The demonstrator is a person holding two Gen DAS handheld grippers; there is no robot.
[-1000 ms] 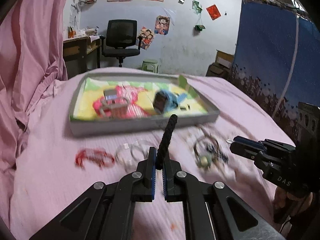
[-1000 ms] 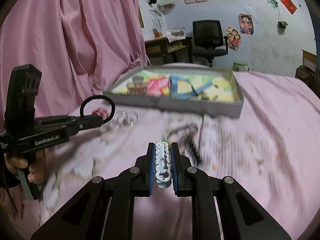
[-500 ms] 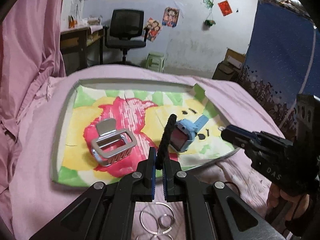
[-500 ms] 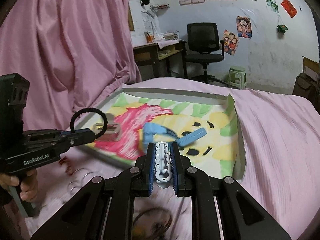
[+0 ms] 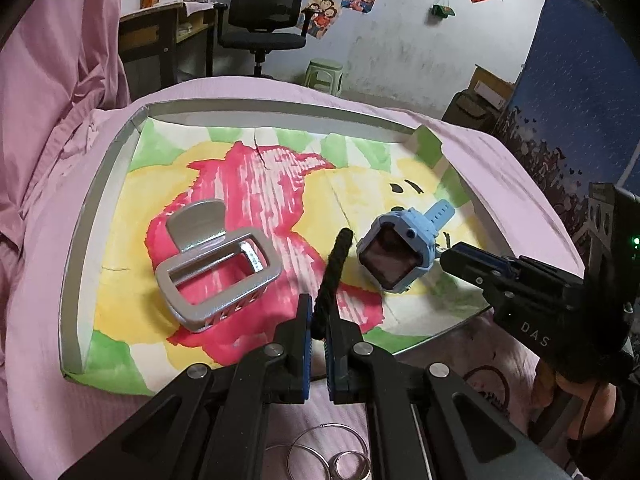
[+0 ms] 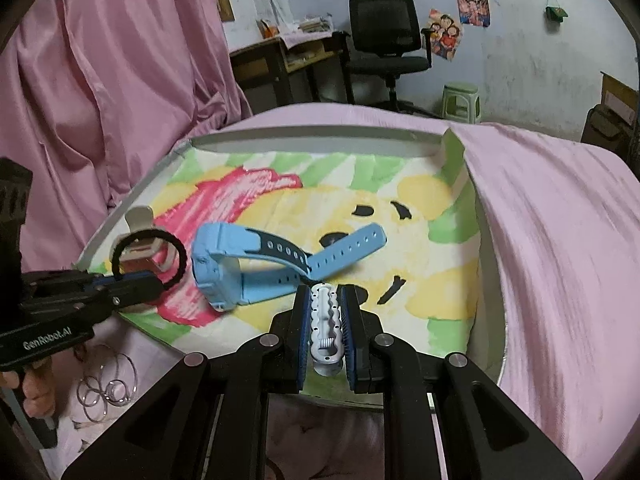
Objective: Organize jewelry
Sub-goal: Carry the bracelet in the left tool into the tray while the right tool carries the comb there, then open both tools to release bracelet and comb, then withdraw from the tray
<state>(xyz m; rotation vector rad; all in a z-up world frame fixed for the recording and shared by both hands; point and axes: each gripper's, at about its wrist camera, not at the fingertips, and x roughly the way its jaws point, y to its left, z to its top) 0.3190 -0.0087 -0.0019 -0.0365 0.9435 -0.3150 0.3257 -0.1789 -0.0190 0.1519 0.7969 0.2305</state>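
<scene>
A shallow tray (image 5: 96,200) lined with a painted sheet lies on the pink bed. In it are a silver hair claw (image 5: 216,272) and a blue smartwatch (image 5: 396,252). My left gripper (image 5: 318,320) is shut on a black hair tie (image 5: 334,272) and holds it over the tray's near edge. It shows as a ring (image 6: 150,258) in the right wrist view. My right gripper (image 6: 326,316) is shut on a white hair clip (image 6: 326,320) over the tray's near edge, beside the watch (image 6: 240,268).
Silver hoop rings (image 5: 328,456) lie on the pink sheet in front of the tray, also in the right wrist view (image 6: 106,388). A pink curtain (image 6: 100,80) hangs at the left. A desk and an office chair (image 5: 264,20) stand behind the bed.
Both grippers have moved forward from over the loose jewelry on the sheet to the tray's near edge. Each still holds its item.
</scene>
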